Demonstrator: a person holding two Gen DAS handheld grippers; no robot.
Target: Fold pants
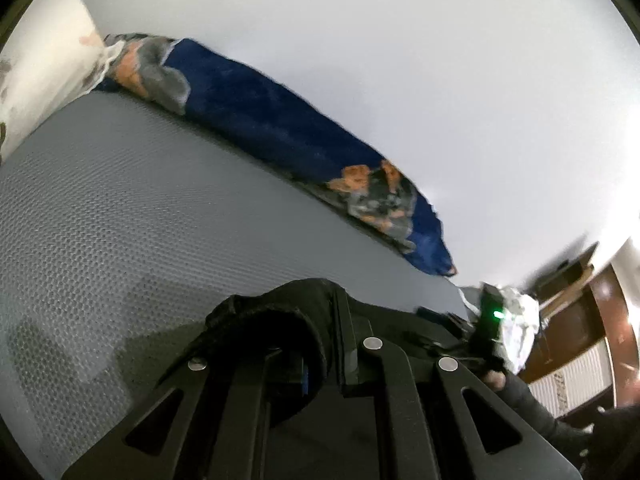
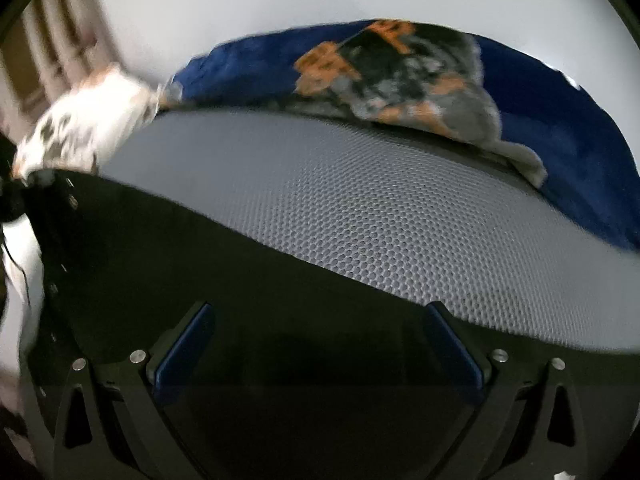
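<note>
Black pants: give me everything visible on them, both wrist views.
The black pants are dark, matte fabric lying on the grey honeycomb-textured mat. In the right wrist view they spread as a broad flat sheet under the open right tongs, their edge running diagonally across the mat. In the left wrist view a thick hemmed band, possibly the waistband, is bunched up and clamped in the left tongs. No pockets or labels can be made out.
</note>
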